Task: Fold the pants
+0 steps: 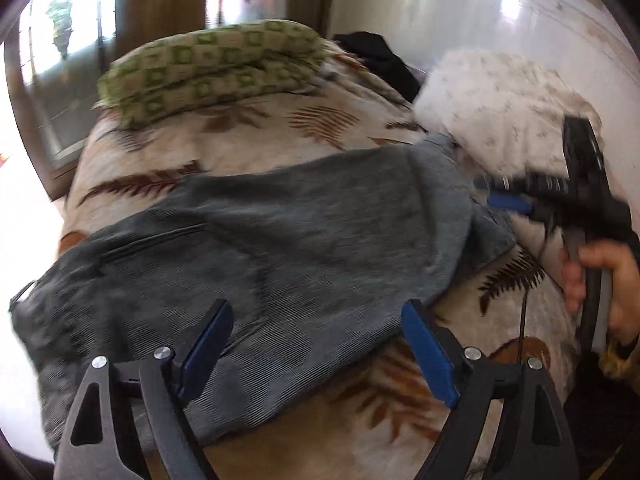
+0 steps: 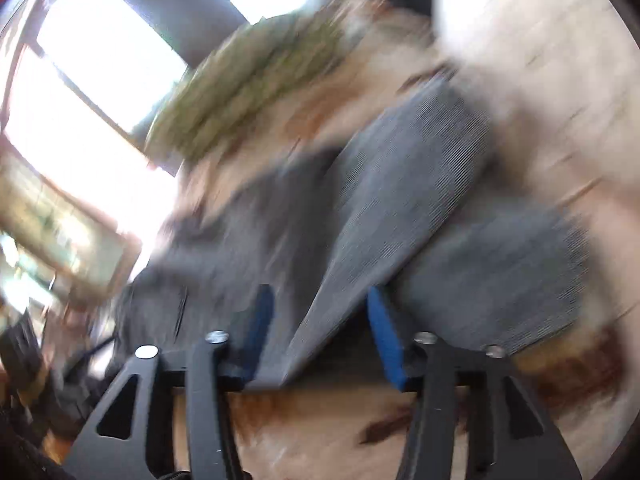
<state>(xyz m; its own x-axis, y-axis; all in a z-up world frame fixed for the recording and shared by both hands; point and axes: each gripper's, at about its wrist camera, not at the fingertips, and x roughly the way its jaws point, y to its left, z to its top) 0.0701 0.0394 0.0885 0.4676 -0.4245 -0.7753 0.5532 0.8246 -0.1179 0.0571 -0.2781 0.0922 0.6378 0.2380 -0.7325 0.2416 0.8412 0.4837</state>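
Grey corduroy pants [image 1: 256, 248] lie across a bed with a leaf-print blanket [image 1: 224, 136]. My left gripper [image 1: 316, 344] is open and empty, its blue pads just above the near edge of the pants. My right gripper [image 1: 500, 196] is at the far right end of the pants, held by a hand. In the blurred right wrist view a fold of the grey pants [image 2: 360, 264] runs between the blue pads of my right gripper [image 2: 320, 332], whose jaws stand apart with a gap on both sides of the cloth.
A green checked pillow [image 1: 212, 68] lies at the head of the bed. A white fluffy blanket [image 1: 496, 104] and a dark garment [image 1: 380, 56] sit at the back right by the wall. Windows [image 1: 52, 40] are on the left.
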